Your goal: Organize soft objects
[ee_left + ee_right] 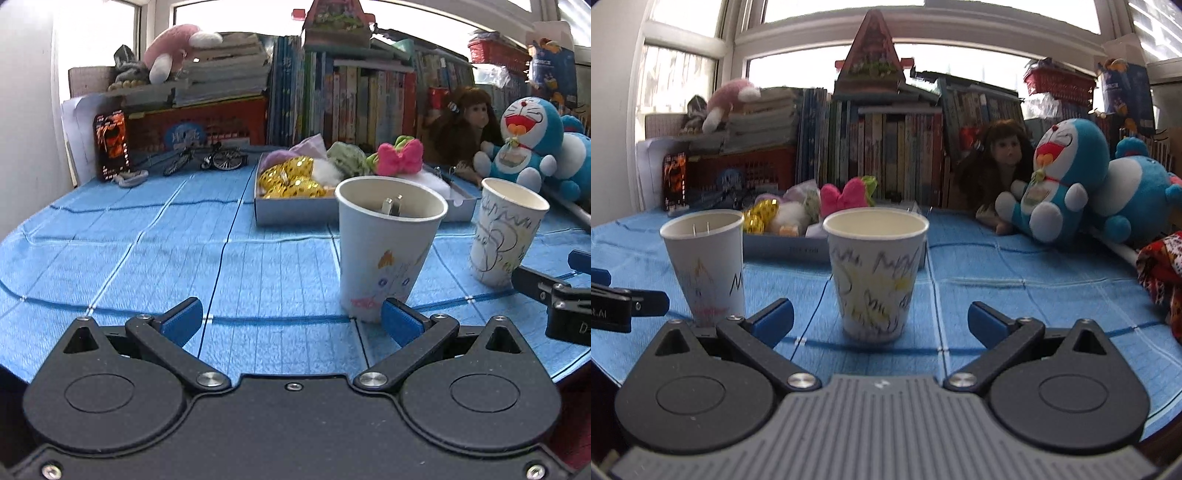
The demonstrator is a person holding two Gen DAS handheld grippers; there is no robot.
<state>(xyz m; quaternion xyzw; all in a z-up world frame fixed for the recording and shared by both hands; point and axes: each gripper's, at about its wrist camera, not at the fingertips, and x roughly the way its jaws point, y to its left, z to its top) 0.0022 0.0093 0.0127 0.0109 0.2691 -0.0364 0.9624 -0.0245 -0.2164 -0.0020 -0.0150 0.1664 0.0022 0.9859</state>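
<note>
Both claws hang wide and empty over the blue cloth (147, 266): left gripper (291, 323), right gripper (881, 321). Ahead of them, beyond two paper cups (875, 273), the grey tray (295, 212) holds the soft pieces; I'd reach over the cups, then pinch the pink bow (400, 157) lightly.
</note>
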